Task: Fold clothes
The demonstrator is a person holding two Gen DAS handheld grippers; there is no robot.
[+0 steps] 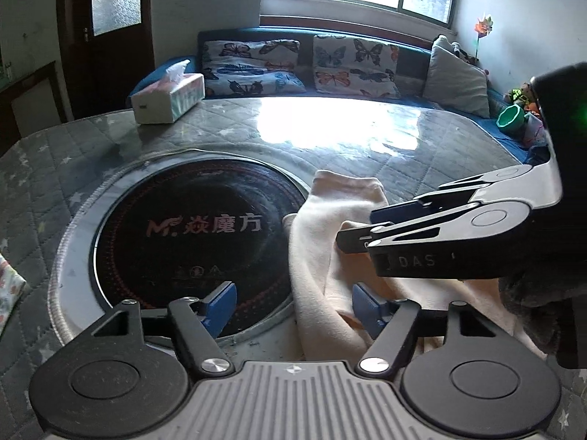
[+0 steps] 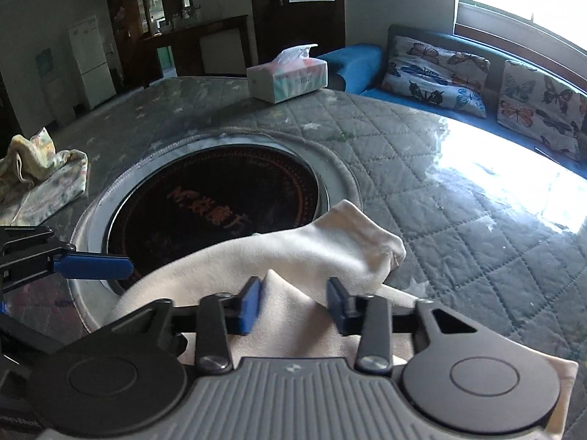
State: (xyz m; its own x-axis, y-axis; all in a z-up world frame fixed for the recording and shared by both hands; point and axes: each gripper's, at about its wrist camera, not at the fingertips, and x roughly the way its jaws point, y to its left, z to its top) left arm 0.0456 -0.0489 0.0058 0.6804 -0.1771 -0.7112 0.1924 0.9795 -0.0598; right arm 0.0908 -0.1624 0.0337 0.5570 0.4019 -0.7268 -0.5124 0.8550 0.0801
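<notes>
The cream garment [image 2: 293, 253] is lying on the desk [image 2: 458, 227], its near part hidden under both tools. Right tool [image 2: 295, 302] is straddling a fold, narrow (contact unclear). Left tool [image 1: 293, 306] is angling down, wide.

A home living room: butterfly-cushioned sofa [image 1: 312, 62], quilted table [image 1: 330, 146], fridge [image 2: 90, 62].
</notes>
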